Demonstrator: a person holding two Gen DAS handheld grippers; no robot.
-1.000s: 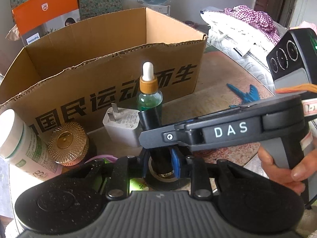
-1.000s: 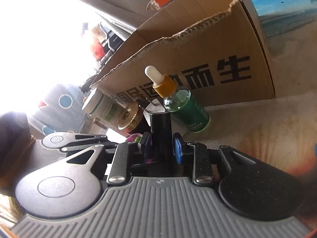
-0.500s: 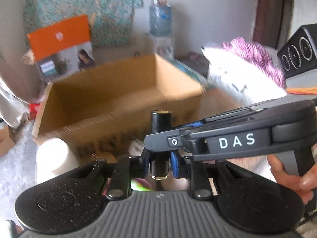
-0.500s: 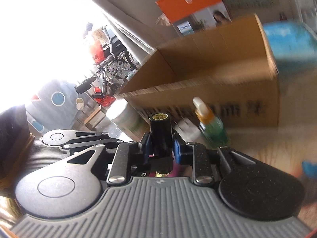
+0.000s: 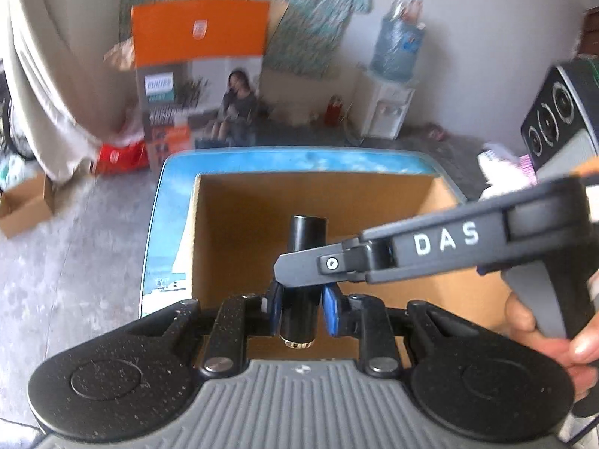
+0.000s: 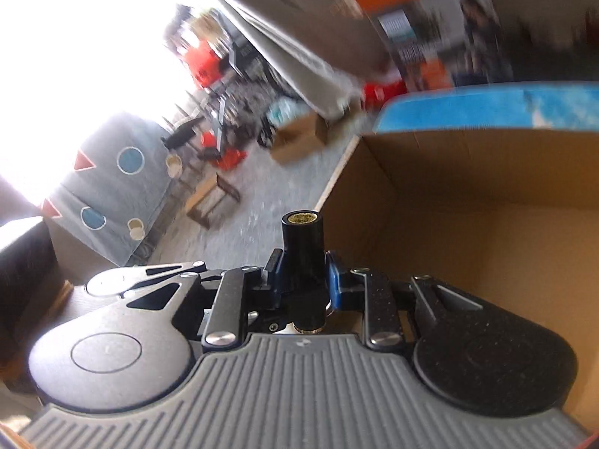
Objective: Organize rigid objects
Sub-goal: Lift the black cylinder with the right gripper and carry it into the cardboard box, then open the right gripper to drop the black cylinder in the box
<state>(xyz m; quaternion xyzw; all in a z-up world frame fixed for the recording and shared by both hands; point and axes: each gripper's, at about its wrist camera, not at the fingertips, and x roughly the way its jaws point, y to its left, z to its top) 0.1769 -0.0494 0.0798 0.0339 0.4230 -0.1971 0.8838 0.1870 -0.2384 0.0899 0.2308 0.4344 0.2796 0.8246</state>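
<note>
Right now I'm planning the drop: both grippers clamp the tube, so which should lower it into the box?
Probably left: the left gripper faces squarely into the cardboard box, black tube centred over it; the right gripper crosses sideways.

Two claws, left claw (image 5: 300, 310) and right claw (image 6: 300, 280), one black tube (image 5: 304, 262), one open cardboard box (image 5: 239, 232), one water jug (image 5: 397, 50) far right, one orange carton (image 5: 198, 30) far left.

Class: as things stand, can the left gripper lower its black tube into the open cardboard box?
Probably yes: the left gripper holds the black cylindrical tube above the open brown cardboard box; no lid blocks it.
</note>
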